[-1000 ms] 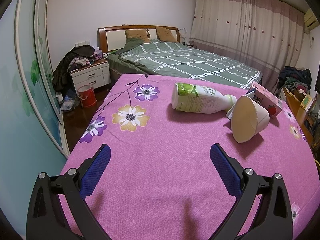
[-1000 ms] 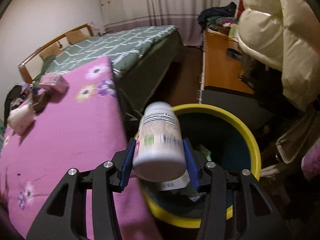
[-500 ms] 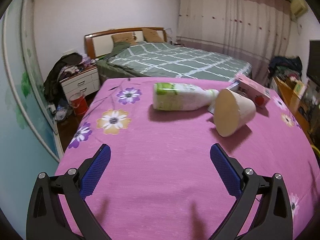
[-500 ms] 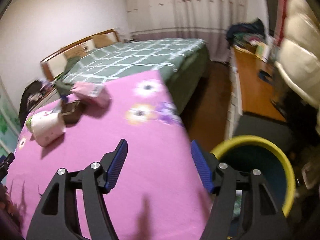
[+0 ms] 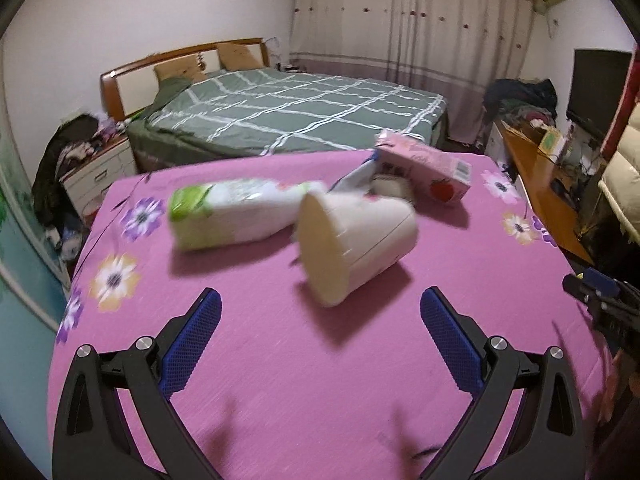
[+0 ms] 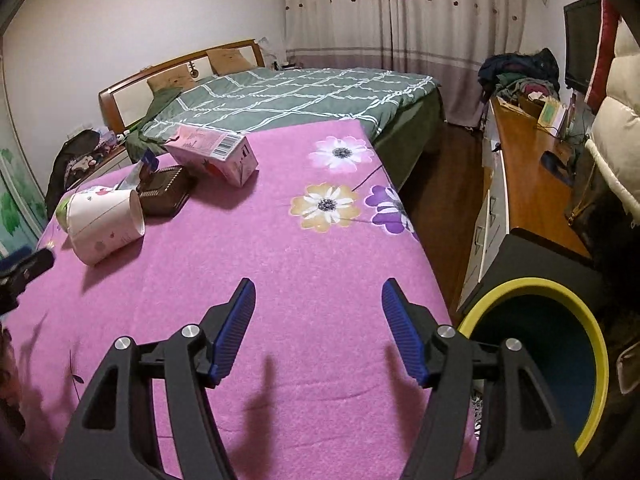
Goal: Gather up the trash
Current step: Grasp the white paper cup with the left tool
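The setting is a bedroom: a work surface covered in a pink floral cloth (image 6: 304, 280) stands at the foot of a bed with a green checked cover (image 6: 288, 96), and a wooden desk (image 6: 532, 184) runs along the right wall.

Trash on the cloth is grouped at the far left in the right wrist view. A paper cup (image 5: 352, 244) lies on its side, its flat base facing the left gripper. Just behind it lies a white bottle with a green label (image 5: 236, 216), also on its side. A pink carton (image 6: 212, 154) rests farther back, beside a small dark box (image 6: 166, 194). A crumpled blue-and-white wrapper (image 5: 358, 174) appears wedged between cup and carton; motion blur prevents a firm identification.

A yellow-rimmed bin (image 6: 536, 364) stands on the floor off the right edge of the cloth, just beside the right gripper.

Left gripper (image 5: 320, 340): jaws spread wide, nothing between them, positioned above the cloth near the cup without contact.

Right gripper (image 6: 318, 328): jaws apart, nothing between the blue pads, above bare cloth and well apart from the trash.
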{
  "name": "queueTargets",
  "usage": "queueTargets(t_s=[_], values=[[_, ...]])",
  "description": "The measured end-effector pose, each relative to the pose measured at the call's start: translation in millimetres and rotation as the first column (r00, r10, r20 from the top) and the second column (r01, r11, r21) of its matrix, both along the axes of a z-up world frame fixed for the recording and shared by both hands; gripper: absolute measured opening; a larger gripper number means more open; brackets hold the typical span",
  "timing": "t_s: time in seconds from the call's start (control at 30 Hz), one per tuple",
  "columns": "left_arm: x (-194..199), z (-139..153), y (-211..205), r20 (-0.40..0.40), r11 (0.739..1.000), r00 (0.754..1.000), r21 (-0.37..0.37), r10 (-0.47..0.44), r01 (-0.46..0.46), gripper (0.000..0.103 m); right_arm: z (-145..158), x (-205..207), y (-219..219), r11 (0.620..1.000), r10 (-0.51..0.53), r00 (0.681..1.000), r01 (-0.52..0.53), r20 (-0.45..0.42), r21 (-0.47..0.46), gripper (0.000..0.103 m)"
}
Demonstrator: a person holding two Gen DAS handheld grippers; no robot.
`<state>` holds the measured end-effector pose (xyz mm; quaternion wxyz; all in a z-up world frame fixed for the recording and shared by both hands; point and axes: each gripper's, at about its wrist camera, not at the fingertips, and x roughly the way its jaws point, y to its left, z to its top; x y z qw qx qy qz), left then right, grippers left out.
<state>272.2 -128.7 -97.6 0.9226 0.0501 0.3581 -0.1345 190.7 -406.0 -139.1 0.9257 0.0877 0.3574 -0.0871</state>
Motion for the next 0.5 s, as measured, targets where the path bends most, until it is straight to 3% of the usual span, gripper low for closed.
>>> queueTargets(t_s=[0.17,0.27,0.3,0.43,0.5], values=[[27.5,13.6,-30.4,0.031,0.998,0.999,0.057,-0.026,0.024,0.098,0.2,-0.8,-2.3,1.0,0.003,1.0,-0.003,0.001,0.009,0.063],[49.8,23.1,-56.1,0.039,0.978,0.991,0.172,-0.125,0.116,0.098,-0.3,0.0,-2.2,1.0,0.007,1.0,-0.007,-0.003,0.012,0.063],[56.9,25.0,-64.4,0.027,0.966,0.986,0.206,-0.163,0.154,0.098,-0.4,0.1,-1.8,1.0,0.008,1.0,-0.008,-0.004,0.012,0.063],[81.1,16.1,-90.5,-0.063,0.874,0.942,0.358,-0.329,0.329,0.098,-1.5,1.0,-2.9,1.0,0.007,1.0,-0.007,-0.008,0.023,0.063],[87.2,8.0,-92.4,-0.118,0.844,0.921,0.373,-0.37,0.387,0.098,-2.2,2.0,-3.9,1.0,0.007,1.0,-0.007,-0.012,0.03,0.063]])
